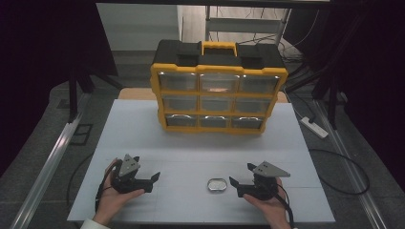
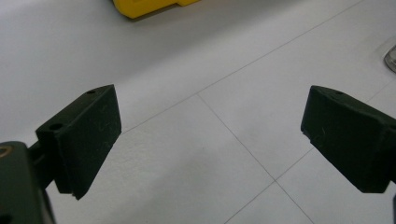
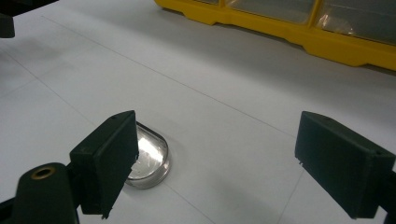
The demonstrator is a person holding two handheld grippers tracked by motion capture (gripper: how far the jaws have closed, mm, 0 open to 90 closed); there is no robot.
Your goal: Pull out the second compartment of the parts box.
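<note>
Your right gripper [image 1: 239,174] sits low at the near edge of the white table [image 1: 191,143], both black jaws spread wide with nothing between them. Just beside it, on the side toward your other hand, lies the small clear oval plastic dish [image 1: 217,184]; in the right gripper view the same dish [image 3: 150,161] rests flat on the table, partly hidden behind one jaw, close to it but outside the gap. Whether the jaw touches the dish you cannot tell from these views. The dish looks empty, though glare on it makes this hard to judge.

Your left gripper [image 1: 156,180] lies on the far side of the dish from the right one, well apart from it, jaws also wide and holding nothing; in the left gripper view bare table shows between them.

Beyond the dish, toward the far edge of the table, stands the yellow-and-black organizer case with nine clear drawers [image 1: 218,90], upright, all drawers closed. Their contents are too dim to make out.
</note>
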